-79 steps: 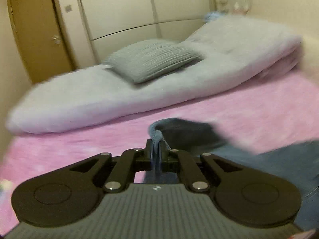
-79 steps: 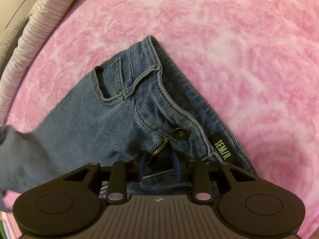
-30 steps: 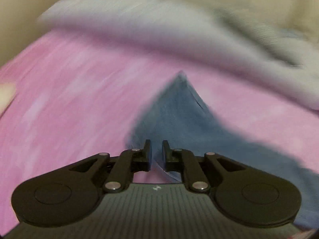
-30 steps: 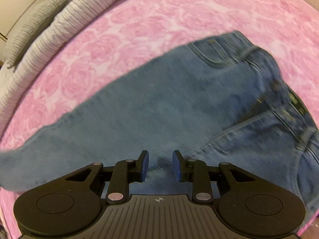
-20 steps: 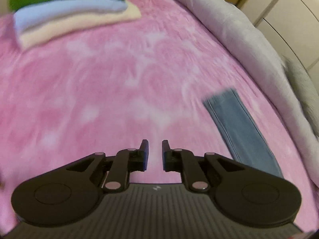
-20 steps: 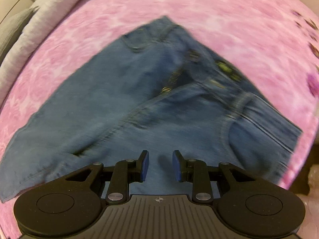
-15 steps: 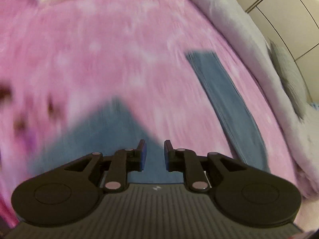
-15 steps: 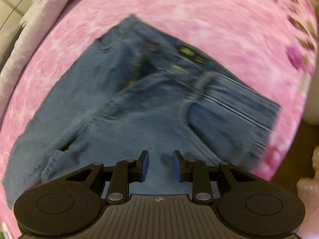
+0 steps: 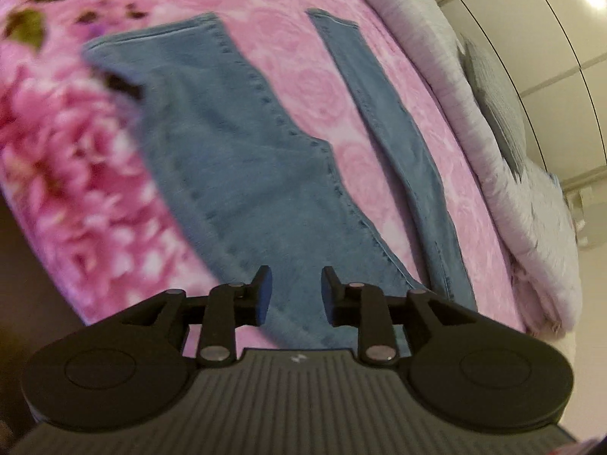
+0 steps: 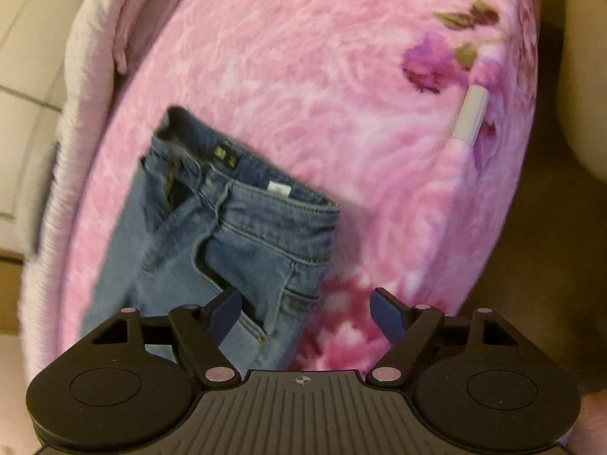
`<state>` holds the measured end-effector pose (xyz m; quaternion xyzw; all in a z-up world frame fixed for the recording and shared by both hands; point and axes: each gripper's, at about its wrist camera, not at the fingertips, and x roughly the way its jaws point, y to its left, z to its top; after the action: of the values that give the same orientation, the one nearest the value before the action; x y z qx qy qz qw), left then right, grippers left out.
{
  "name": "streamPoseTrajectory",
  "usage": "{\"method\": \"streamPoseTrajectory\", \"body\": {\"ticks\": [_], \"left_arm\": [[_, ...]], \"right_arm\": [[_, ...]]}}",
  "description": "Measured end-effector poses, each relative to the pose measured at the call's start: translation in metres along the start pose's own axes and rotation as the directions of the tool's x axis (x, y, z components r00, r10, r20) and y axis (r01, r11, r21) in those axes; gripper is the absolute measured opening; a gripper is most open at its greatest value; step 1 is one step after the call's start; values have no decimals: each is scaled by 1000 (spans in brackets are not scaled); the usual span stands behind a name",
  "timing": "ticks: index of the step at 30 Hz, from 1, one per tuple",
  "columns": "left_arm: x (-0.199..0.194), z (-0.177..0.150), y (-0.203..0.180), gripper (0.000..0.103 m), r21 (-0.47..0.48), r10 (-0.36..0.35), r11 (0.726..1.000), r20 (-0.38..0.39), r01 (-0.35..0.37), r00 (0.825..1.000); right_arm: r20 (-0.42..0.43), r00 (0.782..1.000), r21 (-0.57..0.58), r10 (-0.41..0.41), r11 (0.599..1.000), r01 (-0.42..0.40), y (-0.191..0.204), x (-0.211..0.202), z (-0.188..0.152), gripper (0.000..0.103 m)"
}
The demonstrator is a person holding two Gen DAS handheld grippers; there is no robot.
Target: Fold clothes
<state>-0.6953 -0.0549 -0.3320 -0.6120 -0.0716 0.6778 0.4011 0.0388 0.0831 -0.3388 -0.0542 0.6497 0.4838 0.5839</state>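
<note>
On fuzzy pink blanket [image 9: 383, 76]: flat stitched denim jeans [image 9: 242, 159].

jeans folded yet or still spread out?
Spread, not folded: the jeans lie flat on the pink blanket with both legs apart; the waistband lies single-layer, fly open.

Your left hand-held gripper [image 9: 295, 291] tilts steeply downward, its jaws parting with nothing pinched between the pads. Your right hand-held gripper [image 10: 305, 316] angles down the same way, its jaws spreading much wider, the blue pads [image 10: 384, 313] bare and gripping nothing.
</note>
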Motion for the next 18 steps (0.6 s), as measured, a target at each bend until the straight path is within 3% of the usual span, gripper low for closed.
{"method": "streamPoseTrajectory", "body": {"ticks": [8, 12, 18], "left_arm": [[-4, 30, 55, 31, -152, 90, 986, 125, -71, 988], [11, 52, 75, 31, -214, 105, 975, 177, -66, 979], [25, 94, 99, 31, -270, 139, 961, 290, -59, 947]], "right_arm": [[-5, 1000, 34, -6, 999, 7, -14, 21, -5, 78], [11, 1000, 13, -9, 1000, 9, -8, 27, -10, 78], [50, 999, 45, 2, 999, -4, 4, 36, -17, 78]]}}
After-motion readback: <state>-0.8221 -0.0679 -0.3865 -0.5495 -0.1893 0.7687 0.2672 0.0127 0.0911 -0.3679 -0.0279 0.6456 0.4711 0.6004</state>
